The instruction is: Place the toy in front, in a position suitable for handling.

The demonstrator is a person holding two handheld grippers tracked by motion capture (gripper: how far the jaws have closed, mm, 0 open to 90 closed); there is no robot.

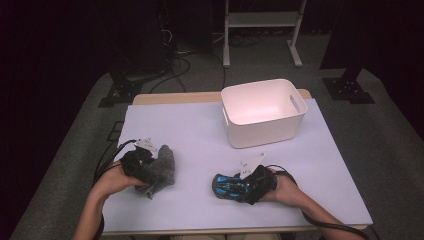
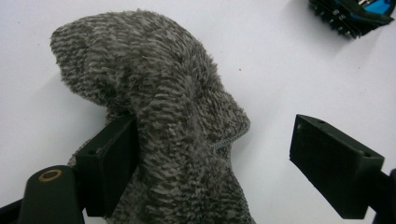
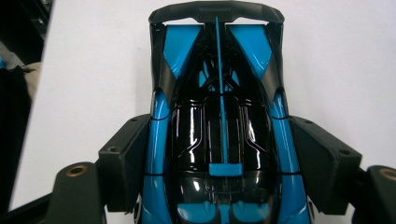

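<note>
At the table's (image 1: 200, 130) near left, the left gripper (image 1: 150, 172) lies over a grey fuzzy sock (image 1: 161, 170). Its jaws stand wide: one pad touches the sock's side, the other is well clear of it, so nothing is clamped. Farther right, near the front edge, the right gripper (image 1: 240, 186) straddles a blue-and-black toy car (image 1: 227, 186), both pads against the car's flanks in a grip. Behind it, at the far edge, stands a white bin (image 1: 263, 131).
</note>
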